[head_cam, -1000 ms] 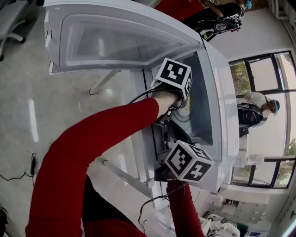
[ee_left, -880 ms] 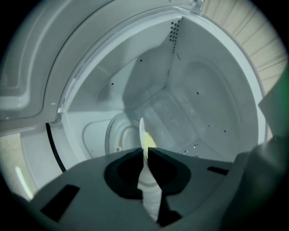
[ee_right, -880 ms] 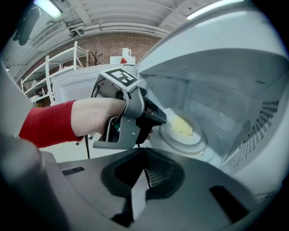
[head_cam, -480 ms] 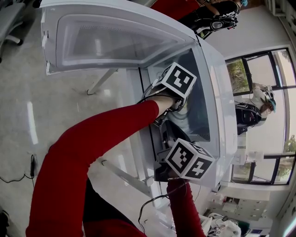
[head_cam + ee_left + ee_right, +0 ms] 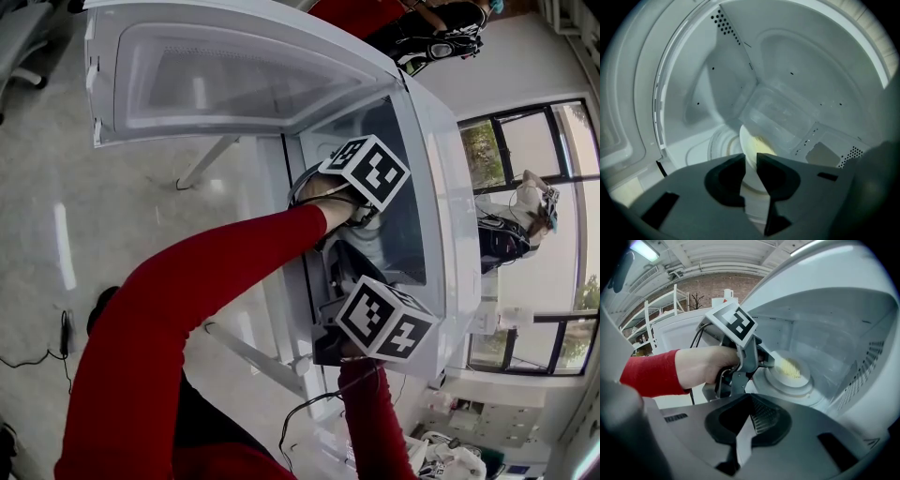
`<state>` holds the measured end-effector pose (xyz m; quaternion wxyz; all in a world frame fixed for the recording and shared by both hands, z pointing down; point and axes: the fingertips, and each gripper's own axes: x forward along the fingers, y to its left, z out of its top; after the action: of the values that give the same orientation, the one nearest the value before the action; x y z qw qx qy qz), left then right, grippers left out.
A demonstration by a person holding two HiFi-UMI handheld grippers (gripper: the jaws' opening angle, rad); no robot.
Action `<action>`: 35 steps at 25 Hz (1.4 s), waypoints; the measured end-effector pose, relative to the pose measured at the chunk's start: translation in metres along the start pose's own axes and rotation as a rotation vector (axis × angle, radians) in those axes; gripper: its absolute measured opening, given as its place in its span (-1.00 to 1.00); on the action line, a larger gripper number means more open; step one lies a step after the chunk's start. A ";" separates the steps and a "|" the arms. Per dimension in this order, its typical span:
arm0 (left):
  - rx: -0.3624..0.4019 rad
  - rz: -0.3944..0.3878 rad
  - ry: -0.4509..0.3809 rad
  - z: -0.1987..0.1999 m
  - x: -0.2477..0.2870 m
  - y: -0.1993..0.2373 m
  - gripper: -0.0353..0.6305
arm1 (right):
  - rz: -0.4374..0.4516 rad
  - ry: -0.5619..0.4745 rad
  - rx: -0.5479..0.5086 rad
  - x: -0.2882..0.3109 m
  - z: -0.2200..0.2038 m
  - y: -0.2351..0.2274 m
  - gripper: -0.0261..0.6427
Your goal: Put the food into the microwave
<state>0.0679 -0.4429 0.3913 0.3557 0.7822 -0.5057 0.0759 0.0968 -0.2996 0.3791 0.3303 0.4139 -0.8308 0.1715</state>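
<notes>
The plate (image 5: 751,140) of yellow food (image 5: 763,149) sat inside the microwave (image 5: 448,216), low in the middle of the left gripper view. The left gripper (image 5: 750,164) had just been opening its jaws, with the plate's rim between them, seemingly released. The right gripper (image 5: 749,414) hung pressed together, empty. Only withdrawing and shutting the door (image 5: 234,84) seemed left

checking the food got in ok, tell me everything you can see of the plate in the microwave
The plate is round and white, ceramic or plastic by its look, with a small heap of pale yellow food on it. It lies flat on the turntable inside the open microwave, roughly centred. The left hand-held gripper reaches to its near rim; its jaws have just been opening and stand apart, the rim in the gap, not pressing on it.
</notes>
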 end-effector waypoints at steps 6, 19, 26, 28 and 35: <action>0.015 -0.020 0.027 0.001 0.003 0.000 -0.64 | 0.005 0.000 0.005 0.000 0.000 -0.001 -0.88; 0.137 0.041 0.032 0.001 0.002 -0.001 -0.62 | 0.015 -0.007 0.007 -0.003 0.004 -0.001 -0.88; 0.157 0.074 0.033 -0.003 0.002 0.004 -0.60 | 0.023 -0.009 0.003 -0.003 0.005 0.000 -0.88; 0.144 0.077 0.030 -0.004 0.001 0.005 -0.59 | 0.025 -0.008 0.003 -0.003 0.005 0.001 -0.88; 0.237 0.134 0.008 -0.004 0.000 0.010 -0.51 | 0.027 -0.008 0.006 -0.001 0.005 0.001 -0.88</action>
<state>0.0604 -0.4429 0.3998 0.2569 0.7829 -0.5430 0.1621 0.0948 -0.3011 0.3745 0.3236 0.4043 -0.8370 0.1767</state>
